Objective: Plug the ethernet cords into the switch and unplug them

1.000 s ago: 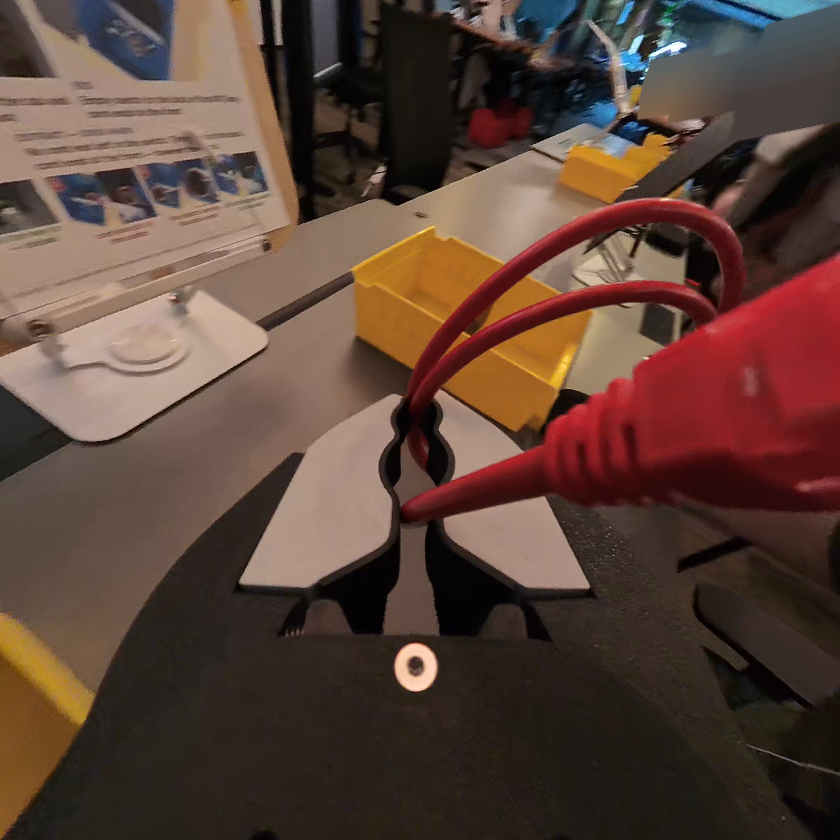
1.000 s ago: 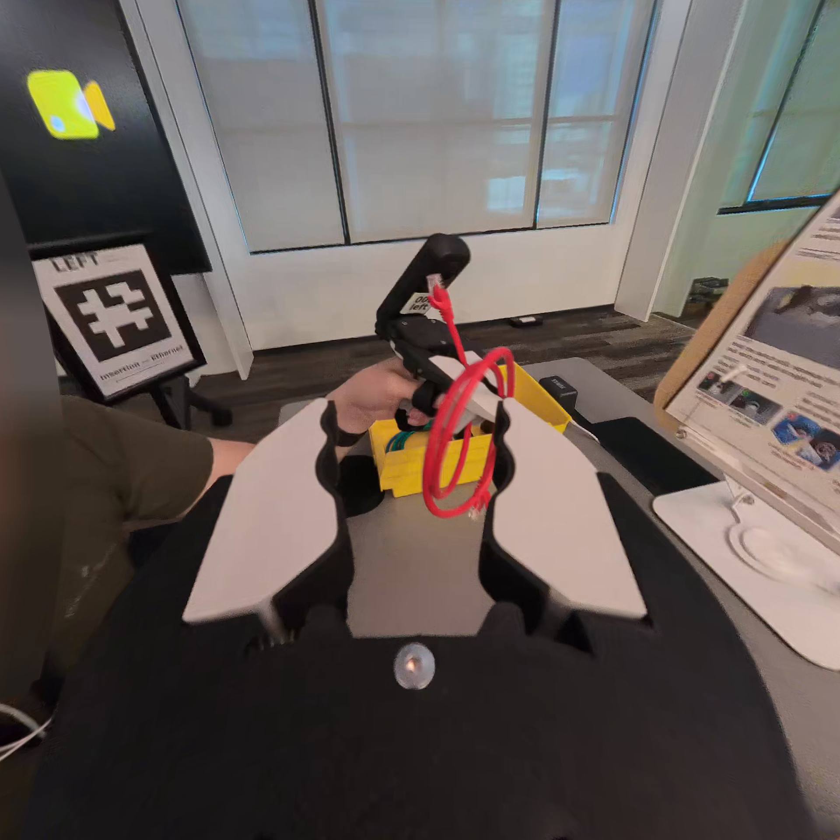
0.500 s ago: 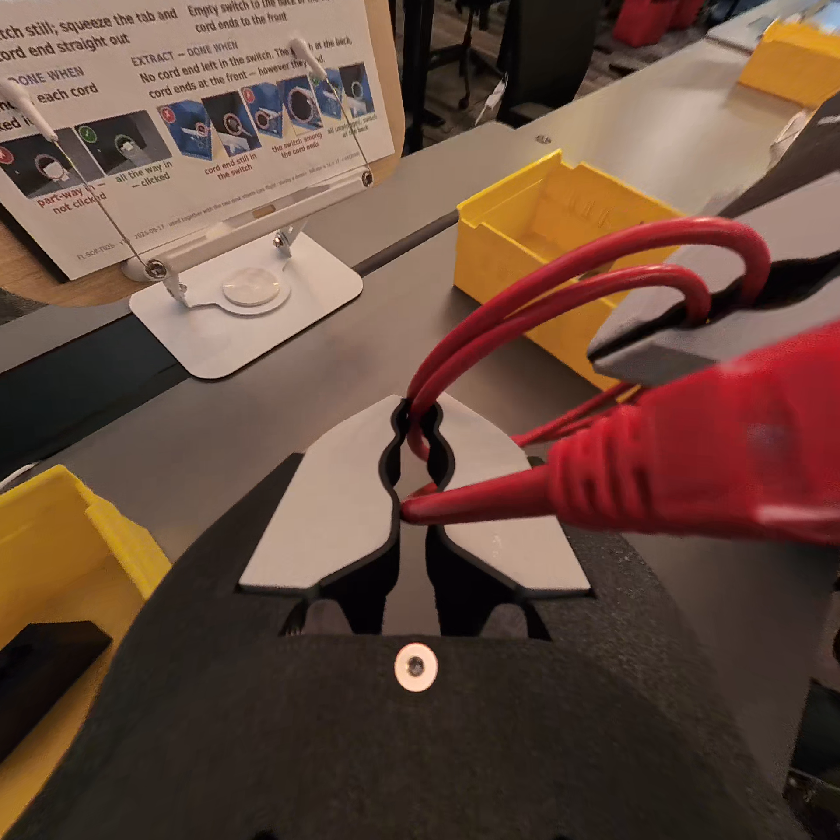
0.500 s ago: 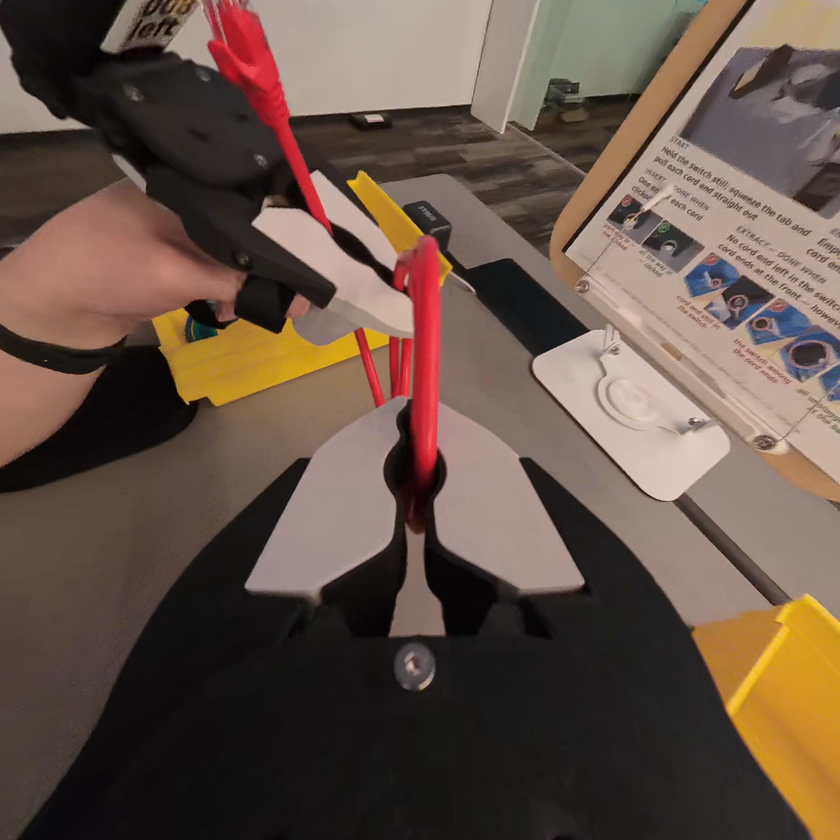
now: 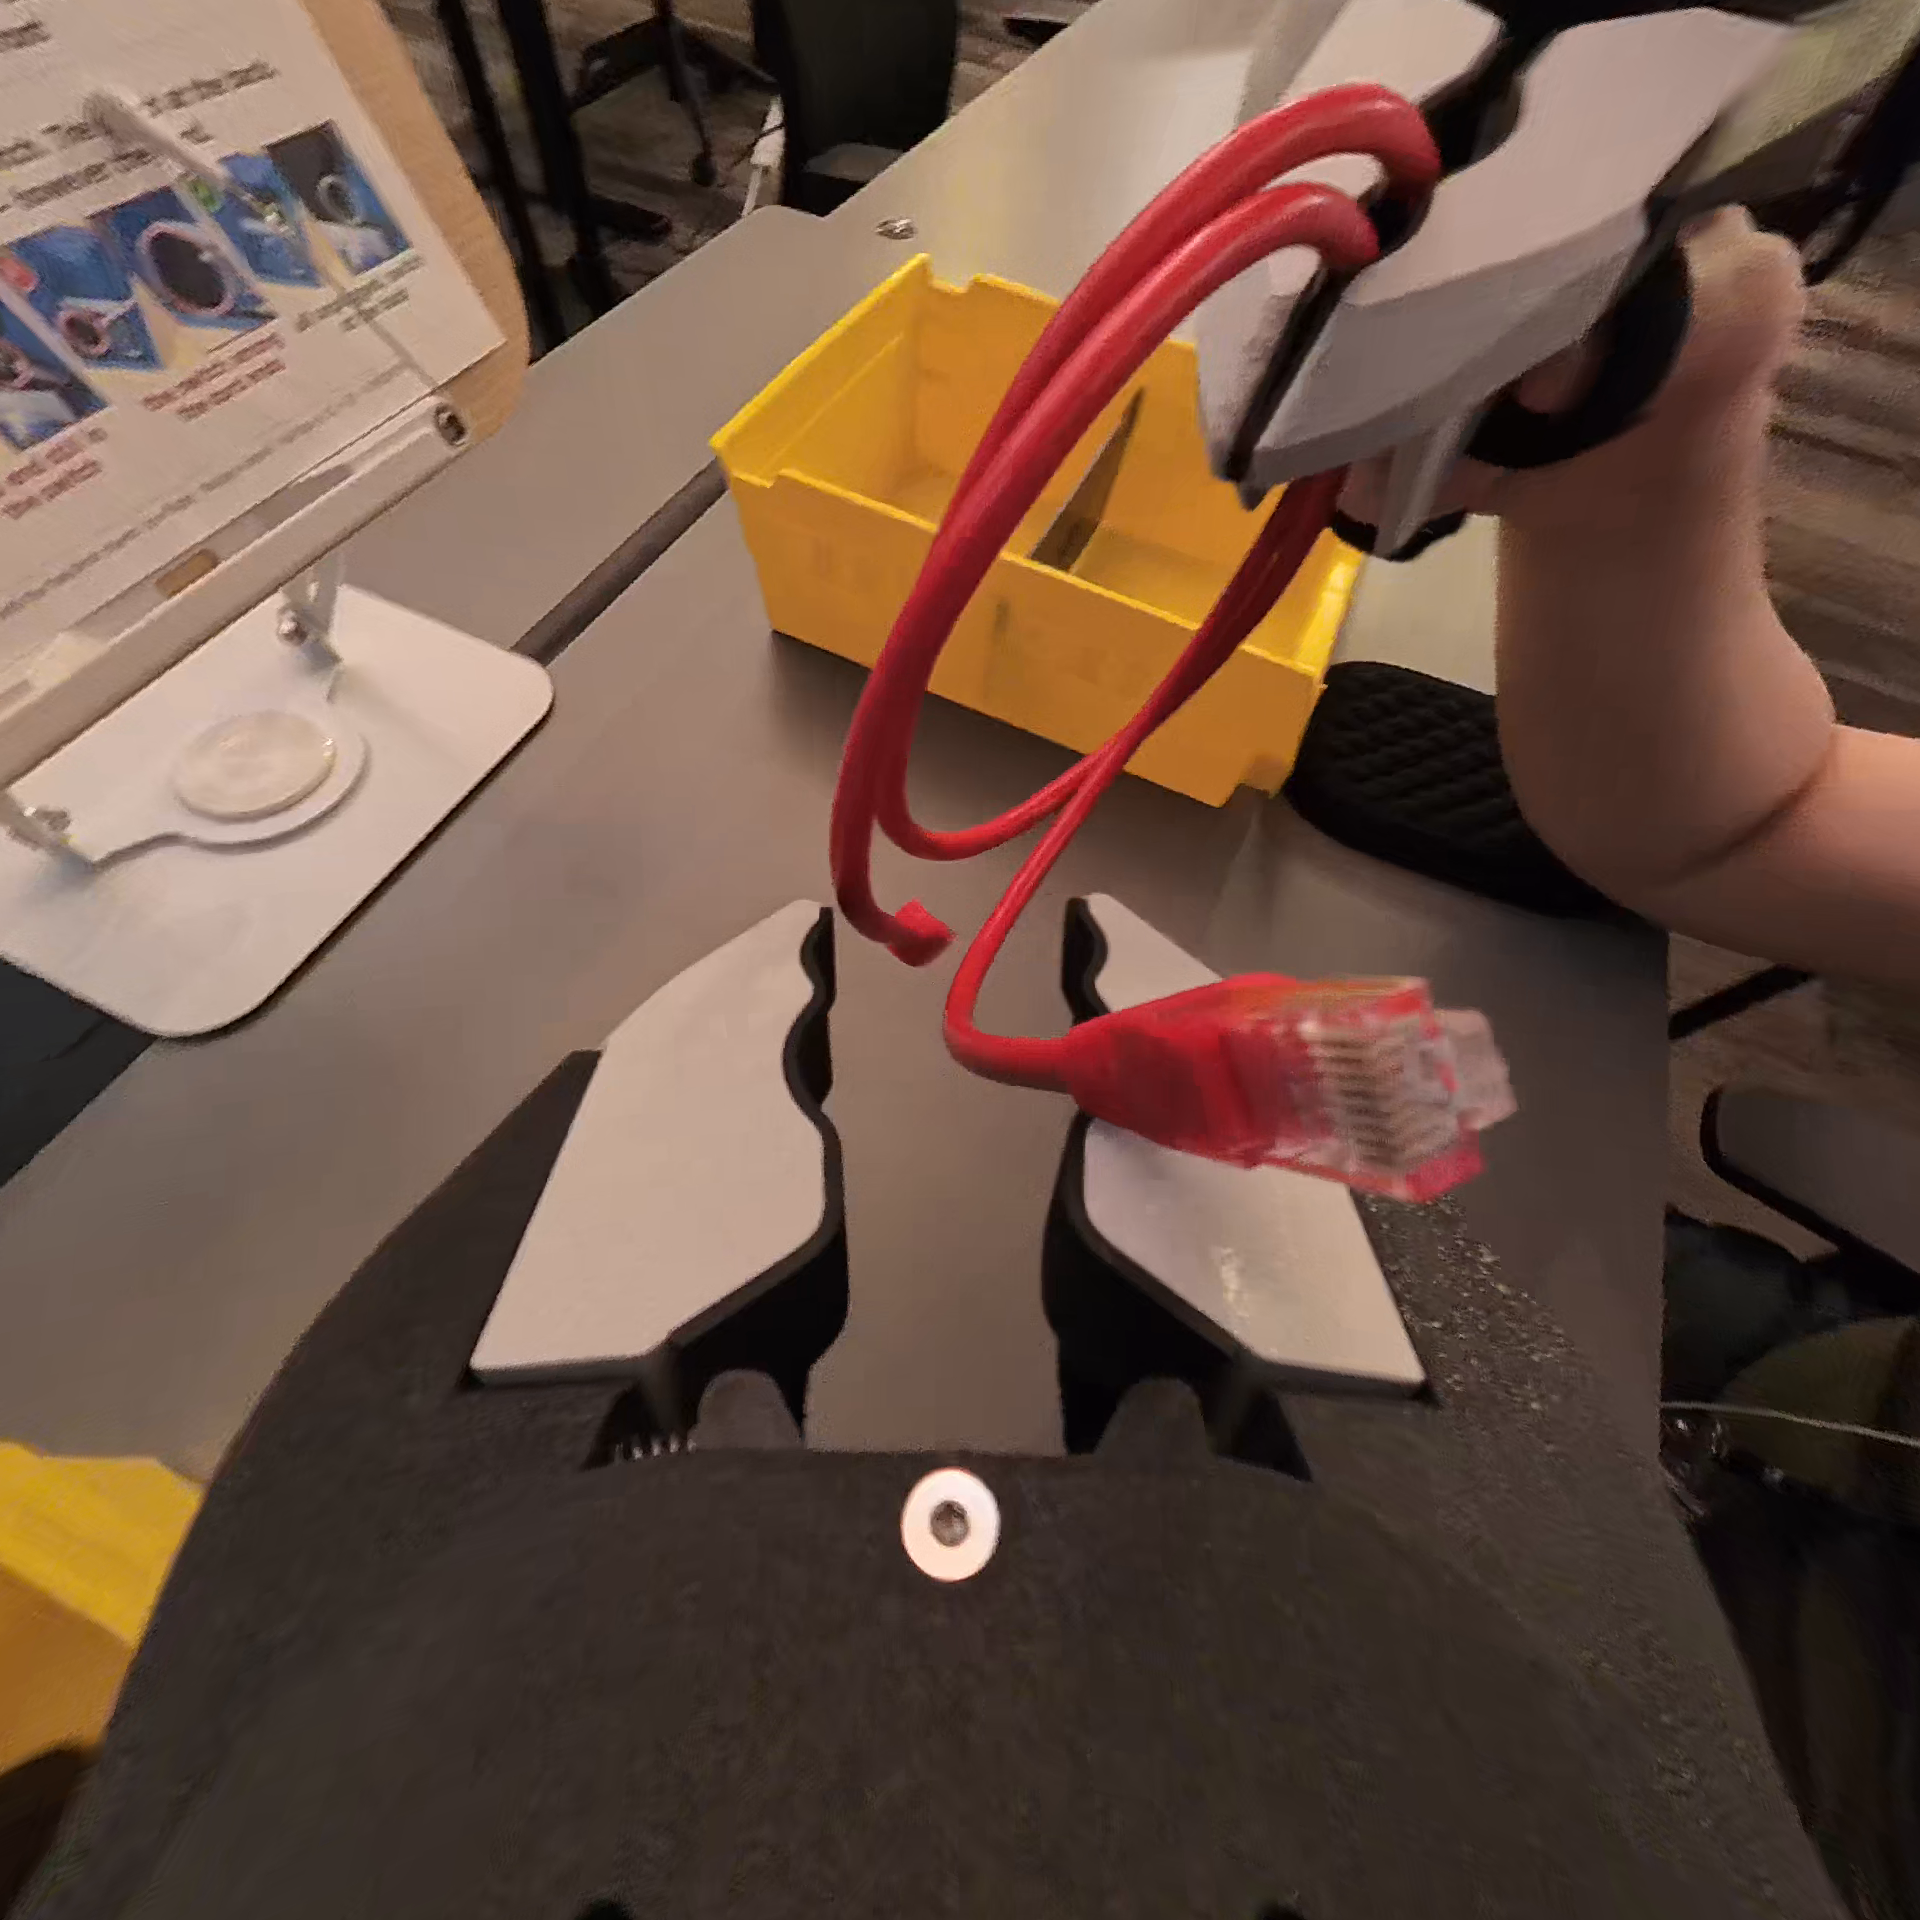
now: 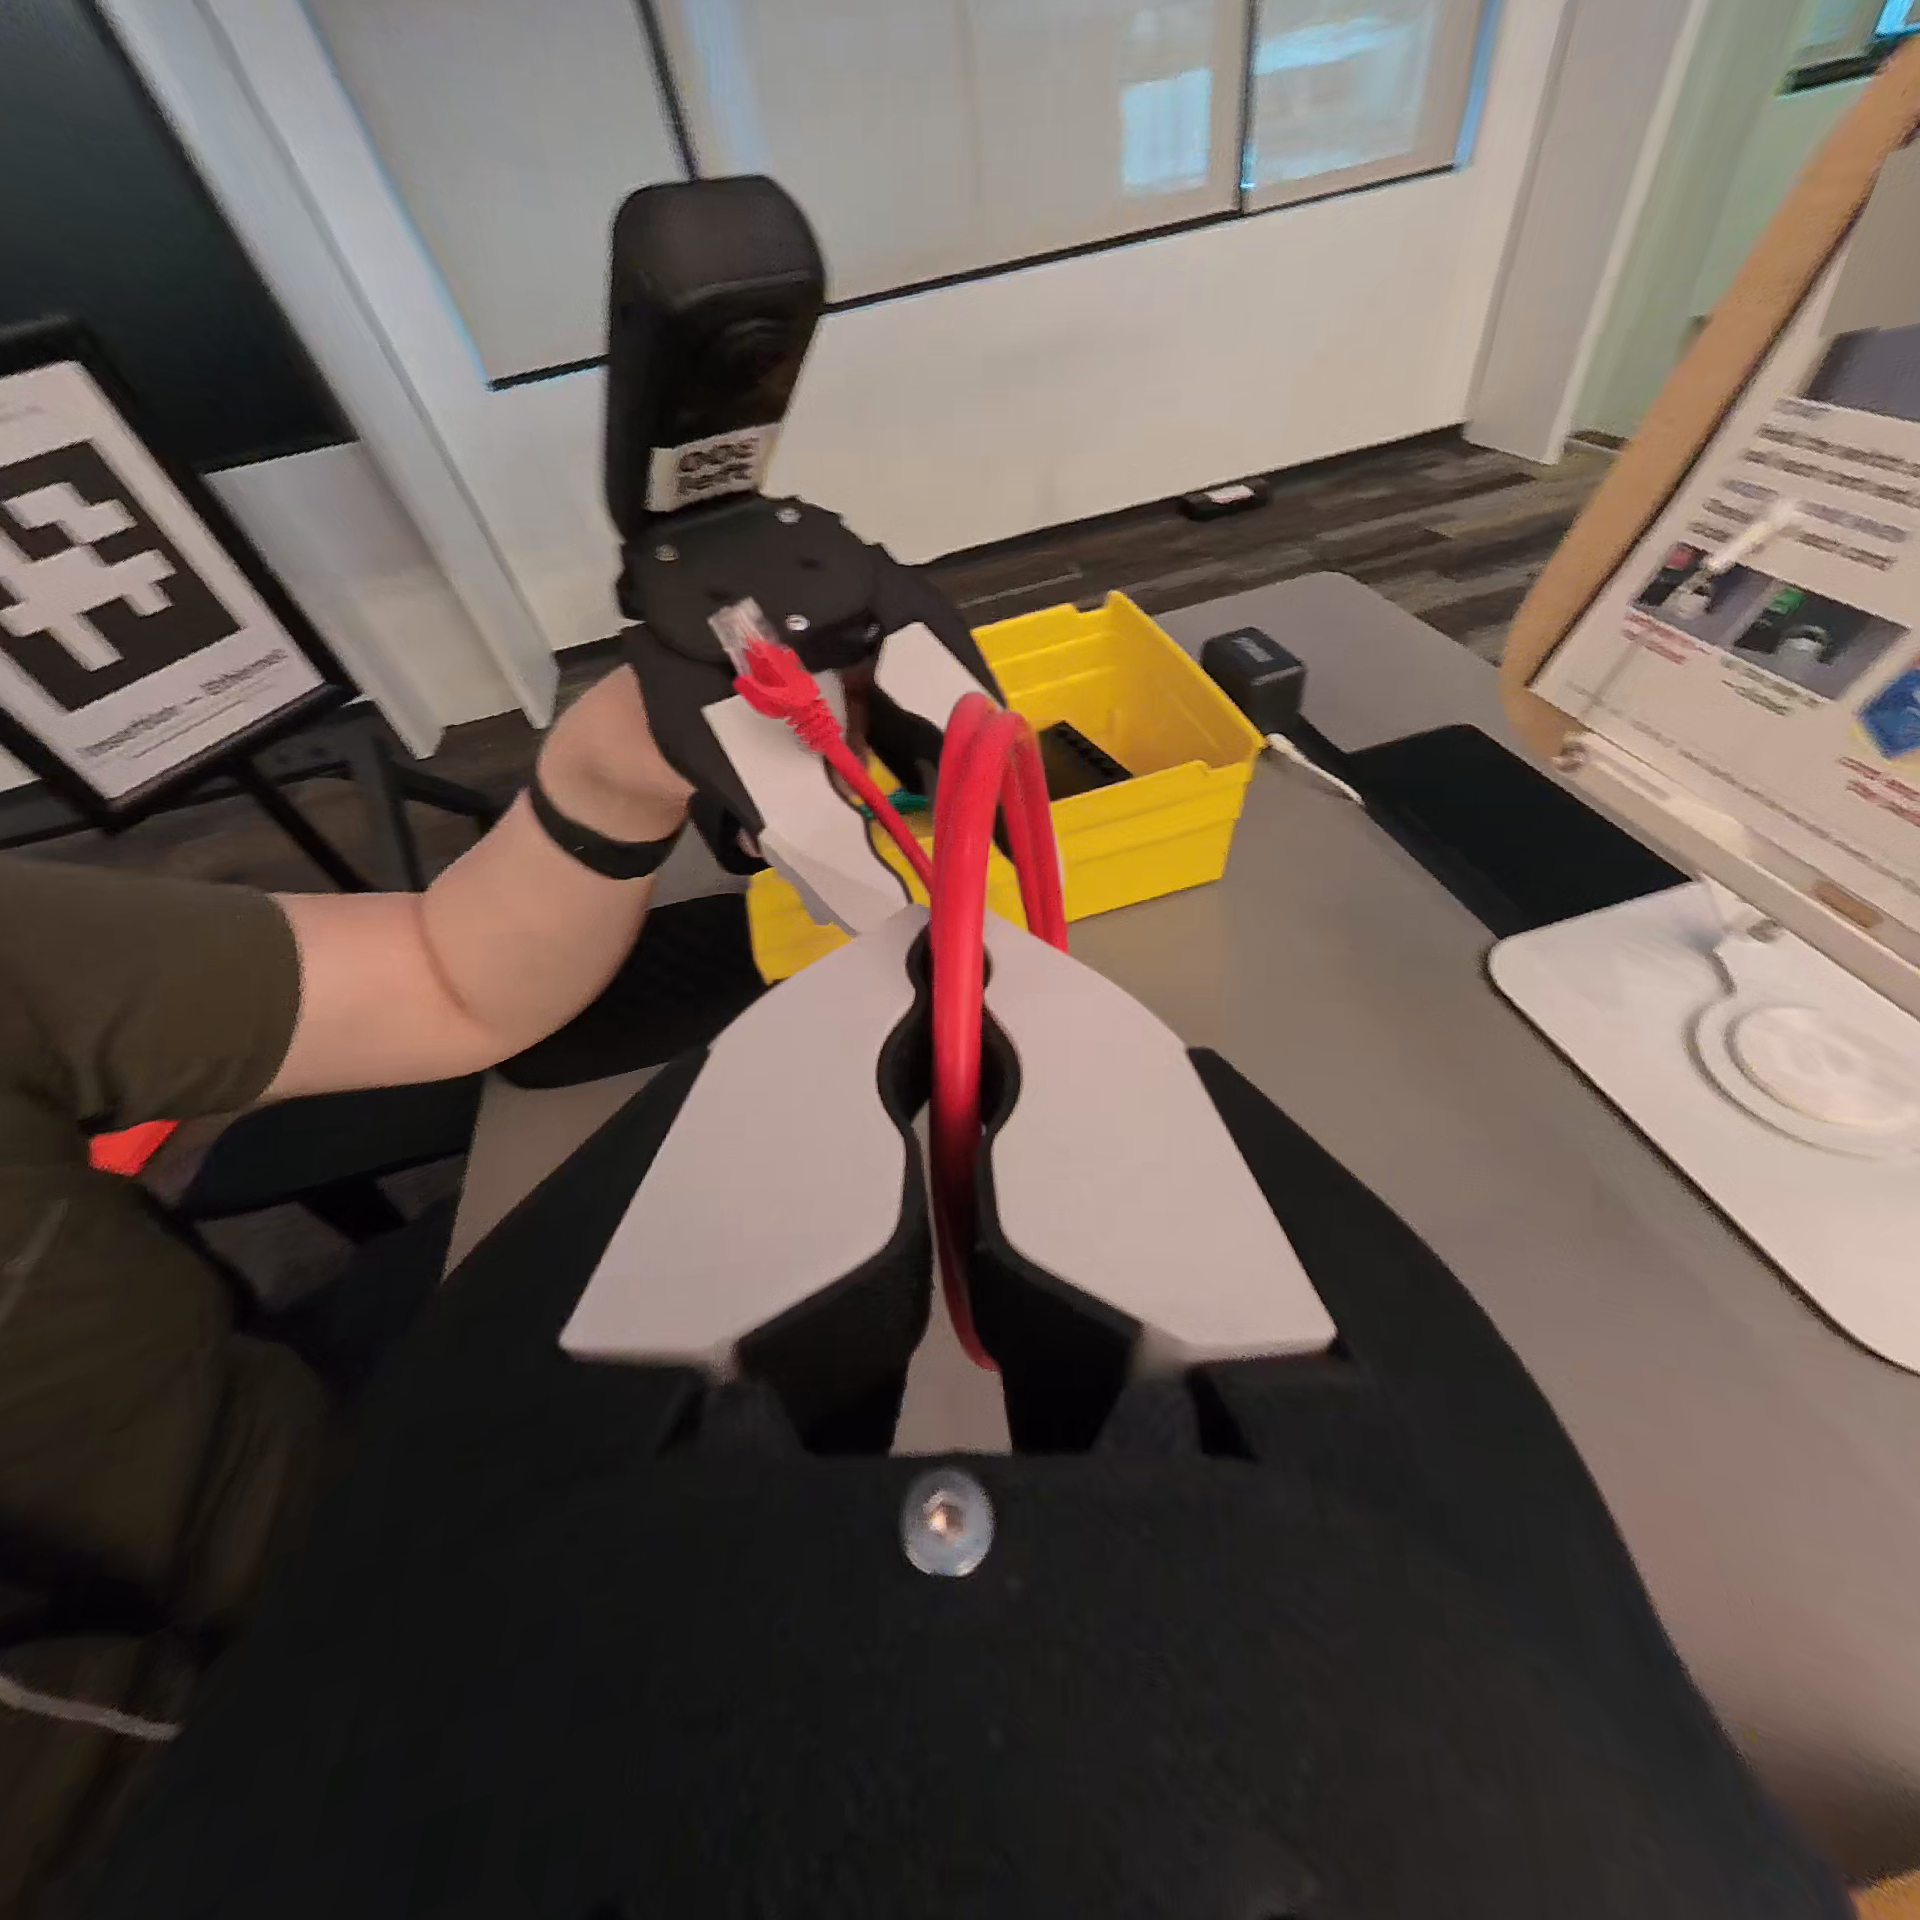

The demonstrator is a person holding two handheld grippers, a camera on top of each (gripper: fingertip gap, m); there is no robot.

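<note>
A red ethernet cord (image 5: 935, 582) hangs in loops from my right gripper (image 5: 1340, 301), which is shut on it at the upper right of the left wrist view. My left gripper (image 5: 951, 914) is open. The cord's red plug (image 5: 1278, 1091) with its clear tip lies across its right finger. In the right wrist view my right gripper (image 6: 945, 925) is clamped on the cord (image 6: 961, 831). The left gripper (image 6: 831, 748) is just beyond it, open, with the plug (image 6: 769, 665) resting on it. A black device (image 6: 1081, 769), seemingly the switch, sits in a yellow bin (image 6: 1143, 821).
Another yellow bin (image 5: 1018, 634) with a divider stands ahead of the left gripper, and a third (image 5: 62, 1558) is at the lower left. An instruction sign on a white stand (image 5: 208, 779) is at the left. A small black box (image 6: 1252, 660) sits on the grey table (image 6: 1351, 1039). The tips of one gripper are about 8 centimetres away from the tips of the other.
My left gripper has opened and let go of the red cord. My right gripper, which closed on the loops half a second ago, now holds the cord alone, higher up and farther from my left gripper.
</note>
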